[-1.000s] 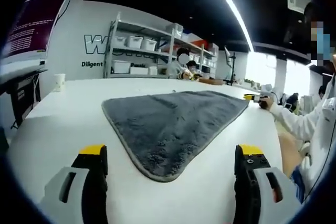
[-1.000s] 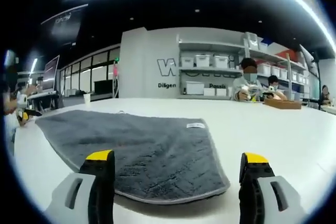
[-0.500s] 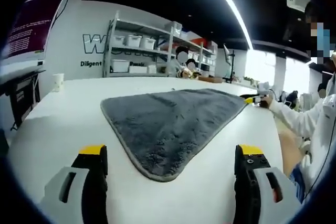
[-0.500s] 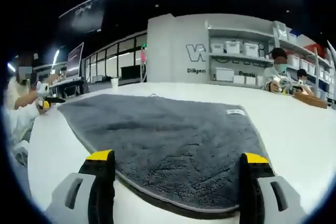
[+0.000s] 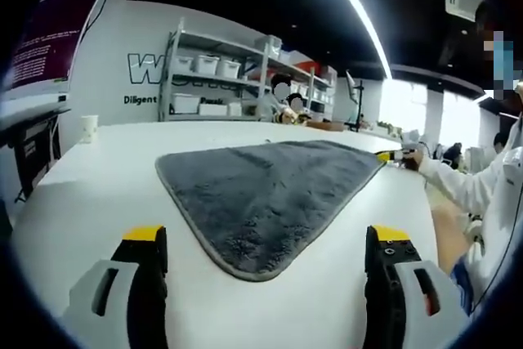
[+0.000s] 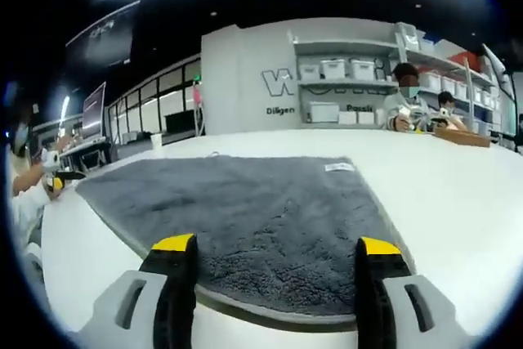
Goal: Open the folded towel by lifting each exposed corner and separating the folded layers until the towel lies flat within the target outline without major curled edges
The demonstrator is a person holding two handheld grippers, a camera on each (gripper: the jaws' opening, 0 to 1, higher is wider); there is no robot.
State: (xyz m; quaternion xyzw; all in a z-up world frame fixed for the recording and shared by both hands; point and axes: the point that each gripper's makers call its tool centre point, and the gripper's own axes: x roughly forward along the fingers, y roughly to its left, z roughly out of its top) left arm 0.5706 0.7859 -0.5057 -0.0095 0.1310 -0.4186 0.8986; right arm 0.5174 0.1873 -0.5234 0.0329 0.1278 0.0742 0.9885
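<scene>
The left tongs (image 5: 261,259) are spread wide above the white surface (image 5: 98,194), pinching nothing; a rounded corner of the grey towel (image 5: 261,194) lies on the surface just ahead of them, between the two yellow-tipped jaws. The right tongs (image 6: 278,271) are also spread, their jaws straddling the near edge of the towel (image 6: 245,210), whether touching it I cannot tell. The towel lies flat on the surface (image 6: 458,202), a small white label (image 6: 339,167) at its far edge (its pile looks evenly smooth). In the left gripper view the right tongs (image 5: 391,155) sit at the towel's far corner, held by a hand in a white sleeve (image 5: 458,190). Beyond stand shelves (image 5: 216,79) with white bins.
</scene>
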